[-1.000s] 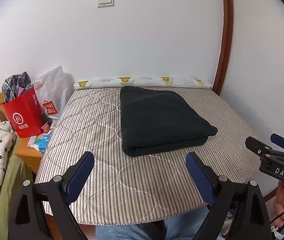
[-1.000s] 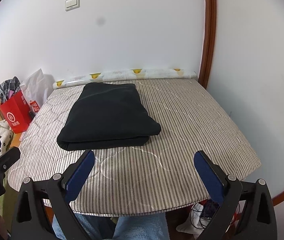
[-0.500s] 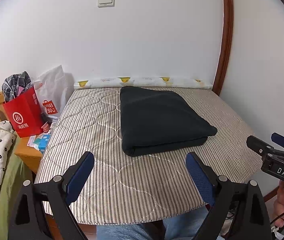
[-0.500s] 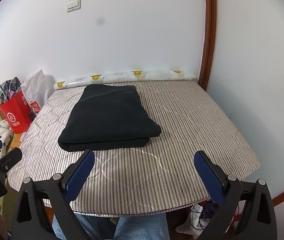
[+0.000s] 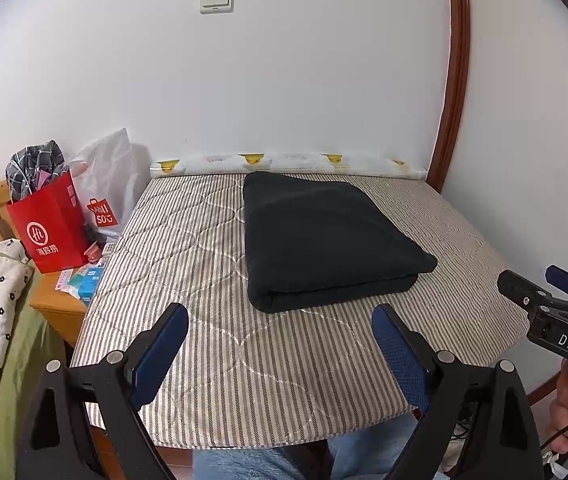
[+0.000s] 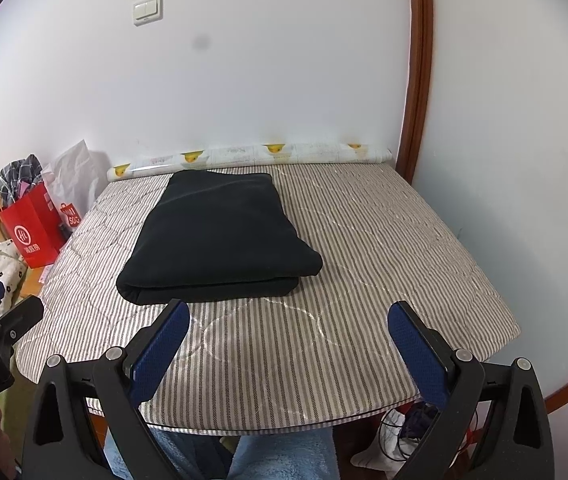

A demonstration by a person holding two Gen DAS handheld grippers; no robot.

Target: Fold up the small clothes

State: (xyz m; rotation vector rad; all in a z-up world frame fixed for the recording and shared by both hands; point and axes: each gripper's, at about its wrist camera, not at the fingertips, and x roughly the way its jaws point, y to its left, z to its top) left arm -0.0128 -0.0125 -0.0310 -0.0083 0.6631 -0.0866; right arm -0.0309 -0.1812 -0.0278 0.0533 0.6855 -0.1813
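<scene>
left tool [image 5: 277, 344]: jaws wide, nothing between | right tool [image 6: 288, 340]: jaws wide, nothing between | folded black garment [image 5: 324, 236]: on striped desk [image 5: 211, 340], just ahead of both tools, untouched | red bag [image 5: 49, 228]: far left

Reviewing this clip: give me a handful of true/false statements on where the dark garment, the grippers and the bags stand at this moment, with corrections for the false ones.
1. The black folded garment lies on the striped mattress. True.
2. The left gripper is clamped on the garment. False: its jaws stand wide apart, short of the garment, with nothing between them.
3. The right gripper is open and holds nothing. True.
4. The red paper bag stands on the mattress. False: it stands beside the mattress, on the wooden side table.
5. The garment is spread out flat in one layer. False: it is folded into a thick rectangle with stacked layers at its near edge.
</scene>
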